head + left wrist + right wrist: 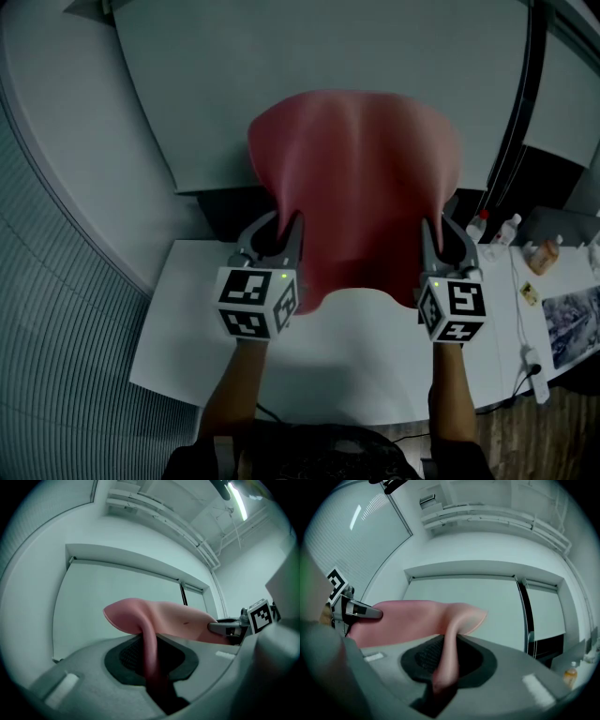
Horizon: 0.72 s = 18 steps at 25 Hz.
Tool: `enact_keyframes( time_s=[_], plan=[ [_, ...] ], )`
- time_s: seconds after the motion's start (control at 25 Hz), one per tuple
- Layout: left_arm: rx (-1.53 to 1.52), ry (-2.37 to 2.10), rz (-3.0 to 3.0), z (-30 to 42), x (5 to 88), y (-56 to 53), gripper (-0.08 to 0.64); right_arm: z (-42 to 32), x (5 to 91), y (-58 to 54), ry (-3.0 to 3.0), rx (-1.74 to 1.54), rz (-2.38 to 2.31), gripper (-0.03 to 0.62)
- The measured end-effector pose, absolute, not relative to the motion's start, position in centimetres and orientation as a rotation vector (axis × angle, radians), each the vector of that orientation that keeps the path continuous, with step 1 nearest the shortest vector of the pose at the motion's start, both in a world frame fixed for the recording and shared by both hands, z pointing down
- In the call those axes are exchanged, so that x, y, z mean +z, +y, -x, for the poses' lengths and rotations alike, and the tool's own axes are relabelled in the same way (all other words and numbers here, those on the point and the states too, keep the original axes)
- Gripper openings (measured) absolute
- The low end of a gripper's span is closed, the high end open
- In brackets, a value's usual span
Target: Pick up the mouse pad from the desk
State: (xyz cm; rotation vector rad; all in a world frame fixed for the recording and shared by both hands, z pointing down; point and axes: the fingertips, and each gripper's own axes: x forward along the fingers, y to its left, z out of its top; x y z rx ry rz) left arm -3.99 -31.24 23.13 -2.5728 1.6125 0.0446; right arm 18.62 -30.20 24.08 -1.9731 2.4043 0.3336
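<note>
A white desk (187,347) sits in front of a pale grey partition panel (309,56), with a ribbed grey wall curving off to the left. At the right edge, on a neighbouring surface, are two small white bottles (506,228), an orange-tinted bottle (544,255) and a white power strip (534,361). The pink mouse pad (361,187) is held clear of the desk, stretched between the two grippers and drooping away from the person beyond them. Its near edge sags in a curve between them. The left gripper (281,225) has its jaws pinched on the pad's left near corner. Its own view shows the pink sheet (150,639) running edge-on straight between the two dark pads. The right gripper (441,230) pinches the right near corner the same way, the sheet (447,658) folded upright in the narrow slot of its jaws. Each gripper's marker cube (255,302) faces the head camera, above the person's forearms.
</note>
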Motion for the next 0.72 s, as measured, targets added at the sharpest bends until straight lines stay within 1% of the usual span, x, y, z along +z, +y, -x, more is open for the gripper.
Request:
enact_keyframes(
  time_s=[0.72],
  plan=[
    [0.049,1.617,2.578,3.6,23.7,-32.3,0.055,-19.1,24.8,-31.5,2.409,0.342,1.984,0.081]
  ],
)
